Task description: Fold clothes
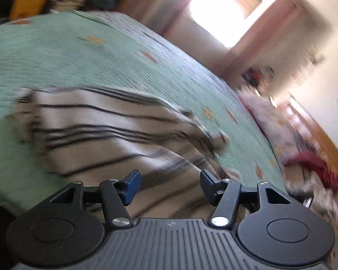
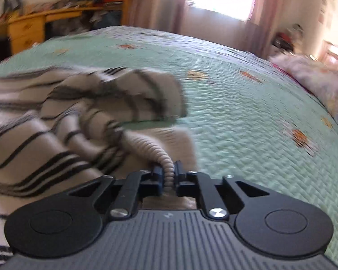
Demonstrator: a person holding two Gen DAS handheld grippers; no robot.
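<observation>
Only the right wrist view shows a grip: the right gripper (image 2: 168, 175) is clamped on the ribbed hem of the striped sweater (image 2: 63, 121). In the left wrist view the left gripper (image 1: 170, 185) has its jaws apart, nothing between them, over the sweater that lies near the front edge of the green bedspread (image 1: 83, 54); a white pillow (image 2: 313, 76) lies at the far right corner.

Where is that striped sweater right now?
The striped sweater lies on the green bedspread, left in the right wrist view, its ribbed cuff pinched in the right claw.
</observation>
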